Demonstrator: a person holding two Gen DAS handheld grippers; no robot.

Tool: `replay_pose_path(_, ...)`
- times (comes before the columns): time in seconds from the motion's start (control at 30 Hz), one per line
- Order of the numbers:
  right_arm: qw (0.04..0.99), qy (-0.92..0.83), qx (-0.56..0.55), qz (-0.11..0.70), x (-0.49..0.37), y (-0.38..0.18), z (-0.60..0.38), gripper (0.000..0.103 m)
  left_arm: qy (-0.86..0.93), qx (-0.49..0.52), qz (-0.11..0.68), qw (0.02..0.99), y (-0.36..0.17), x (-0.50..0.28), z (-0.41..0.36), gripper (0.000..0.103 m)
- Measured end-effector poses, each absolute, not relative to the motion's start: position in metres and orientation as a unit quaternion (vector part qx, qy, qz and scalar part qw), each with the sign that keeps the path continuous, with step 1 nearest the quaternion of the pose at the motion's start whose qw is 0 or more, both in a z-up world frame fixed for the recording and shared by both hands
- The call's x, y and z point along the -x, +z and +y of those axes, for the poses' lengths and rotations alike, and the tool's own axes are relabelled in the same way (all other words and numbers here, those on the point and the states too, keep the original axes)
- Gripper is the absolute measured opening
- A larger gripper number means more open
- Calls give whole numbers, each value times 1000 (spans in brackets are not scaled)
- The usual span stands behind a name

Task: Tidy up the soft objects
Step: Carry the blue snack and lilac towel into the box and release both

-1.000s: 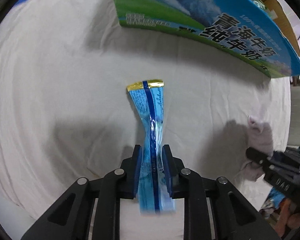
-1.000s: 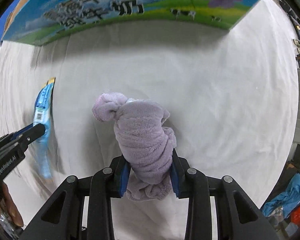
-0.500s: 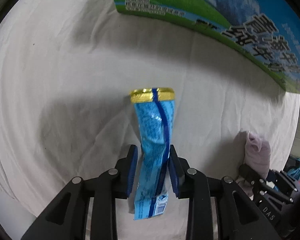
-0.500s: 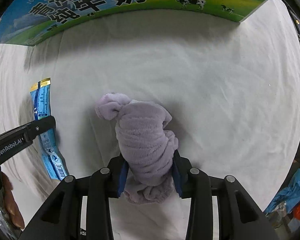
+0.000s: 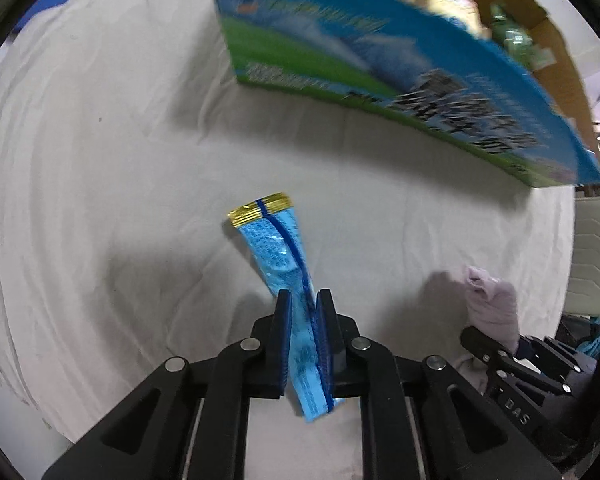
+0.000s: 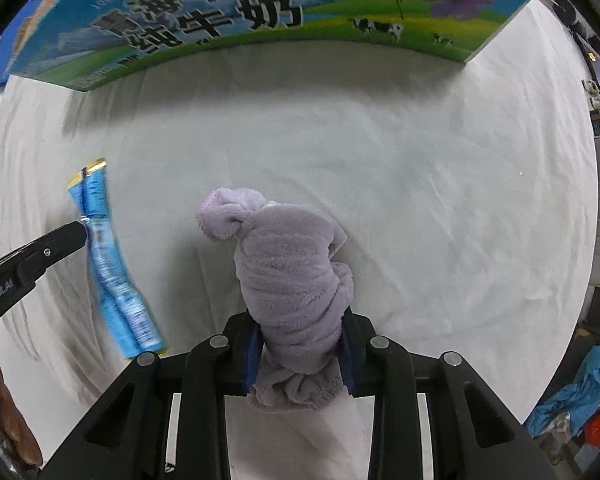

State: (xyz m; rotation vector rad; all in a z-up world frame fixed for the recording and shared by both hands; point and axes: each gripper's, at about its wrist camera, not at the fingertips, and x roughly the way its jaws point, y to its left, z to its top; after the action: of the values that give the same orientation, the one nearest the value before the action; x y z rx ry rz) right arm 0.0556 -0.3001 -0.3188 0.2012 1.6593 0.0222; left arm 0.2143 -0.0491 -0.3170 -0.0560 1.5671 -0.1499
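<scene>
A blue snack packet (image 5: pixel 276 248) with a gold end hangs between the pads of my left gripper (image 5: pixel 304 300), whose jaws are closing tight on it above the white cloth. The right wrist view shows the same packet (image 6: pixel 108 268) dangling at the left, pinched by a left finger (image 6: pixel 60 240). My right gripper (image 6: pixel 300 320) points down and its jaws are closing on a rolled purple fleece cloth (image 6: pixel 292 264), squeezed between the pads. That cloth (image 5: pixel 492 304) also shows at the right edge of the left wrist view.
An open milk carton box (image 5: pixel 380 60) printed in blue and green stands at the back, with packets inside; its printed side (image 6: pixel 260 12) faces both grippers. A wrinkled white sheet (image 6: pixel 420 160) covers the table. Blue and orange fabric (image 6: pixel 572 400) lies beyond the right edge.
My left gripper has lifted with the blue packet, which now hangs tilted, and the box's open top has come into view. The right gripper and purple cloth have barely moved.
</scene>
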Motion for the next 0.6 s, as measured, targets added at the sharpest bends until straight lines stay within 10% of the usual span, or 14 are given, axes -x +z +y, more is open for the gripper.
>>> replay_pose_path(0.6,664,12,-113,739,-72,-311,-313,33,-31,152,763,628,-366,-241,11,51)
